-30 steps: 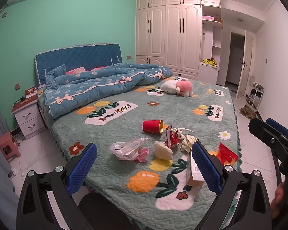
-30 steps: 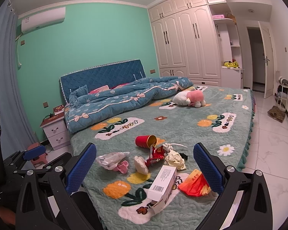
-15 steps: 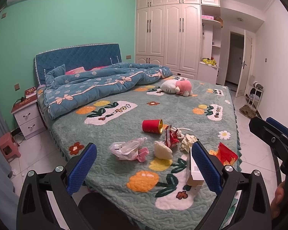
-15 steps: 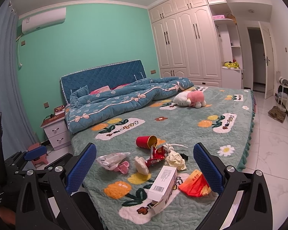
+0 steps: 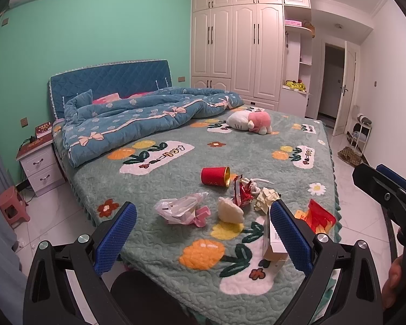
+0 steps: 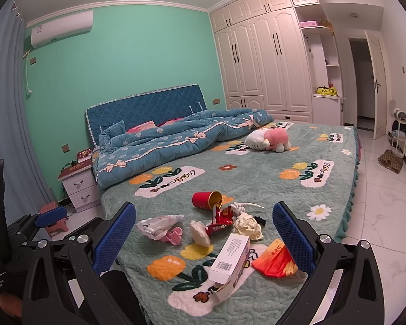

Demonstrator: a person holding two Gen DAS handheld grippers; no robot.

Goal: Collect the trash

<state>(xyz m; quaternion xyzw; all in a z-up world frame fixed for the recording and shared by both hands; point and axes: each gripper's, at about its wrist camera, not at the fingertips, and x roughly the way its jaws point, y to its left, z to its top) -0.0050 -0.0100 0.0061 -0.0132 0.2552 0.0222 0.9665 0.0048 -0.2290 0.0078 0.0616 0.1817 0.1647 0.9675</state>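
Observation:
Trash lies near the foot corner of the bed point(image 5: 176, 178): a red paper cup point(image 5: 215, 176) on its side, a clear plastic bag point(image 5: 180, 208), a white wad point(image 5: 230, 211), a red wrapper point(image 5: 242, 192), crumpled paper point(image 5: 266, 199), an opened white box point(image 6: 230, 257) and an orange-red packet point(image 6: 274, 258). My left gripper point(image 5: 201, 239) is open, held short of the bed edge, with nothing between its blue pads. My right gripper point(image 6: 203, 237) is open too, above the box and packet without touching them. The right gripper also shows in the left wrist view point(image 5: 387, 189).
A blue duvet point(image 5: 138, 119) is bunched at the headboard, and a pink-and-white plush toy point(image 5: 250, 122) lies mid-bed. A nightstand point(image 5: 39, 162) and pink stool point(image 5: 10, 205) stand left of the bed. White tiled floor point(image 6: 384, 208) runs along the right to an open door point(image 6: 375, 86).

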